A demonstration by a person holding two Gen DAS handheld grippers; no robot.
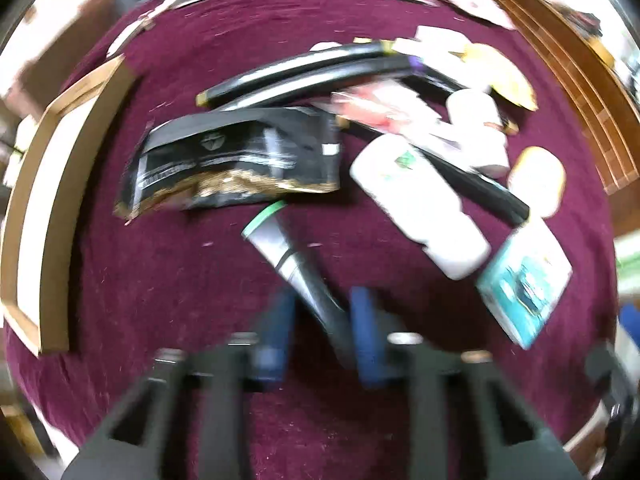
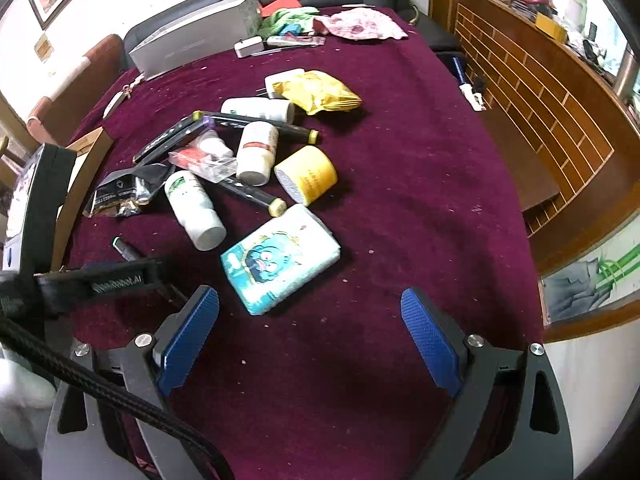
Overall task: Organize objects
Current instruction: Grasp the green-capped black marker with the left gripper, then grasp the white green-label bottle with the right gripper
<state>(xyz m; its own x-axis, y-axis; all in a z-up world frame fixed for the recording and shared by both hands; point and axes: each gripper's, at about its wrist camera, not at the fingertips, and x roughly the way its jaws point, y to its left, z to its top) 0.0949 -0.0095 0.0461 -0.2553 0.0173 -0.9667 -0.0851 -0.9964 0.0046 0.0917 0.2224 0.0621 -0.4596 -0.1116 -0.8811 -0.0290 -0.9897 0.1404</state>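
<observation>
Your left tongs (image 1: 322, 320) are clamped on a marker (image 1: 296, 268), a dark barrel with a grey band and a green-rimmed cap, its cap end pointing toward 11 o'clock in the blurred left wrist view. At 9 o'clock from it lies a shallow wooden tray (image 1: 56, 184) with a pale floor; what little of its inside you can see shows nothing in it. On the maroon bench (image 2: 400, 200) the pile sits at about 12 o'clock from your right tongs (image 2: 310, 328), whose blue pads stand wide apart with nothing between them. Nearest them is a tissue pack (image 2: 280, 260) printed with a blue cartoon face, lying flat. Beyond it, at 11 o'clock, a white bottle (image 2: 194, 208) with a green label lies on its side, and a second white bottle (image 2: 256, 152) with a red band lies beside a yellow jar (image 2: 308, 176) tipped over. Black markers (image 2: 256, 124) cross the heap, a black-and-gold pouch (image 2: 124, 192) lies at its 9 o'clock edge, and a yellow snack bag (image 2: 320, 92) at its far edge. From the right wrist view the held marker's capped tip pokes out just past the left gripper's body.
</observation>
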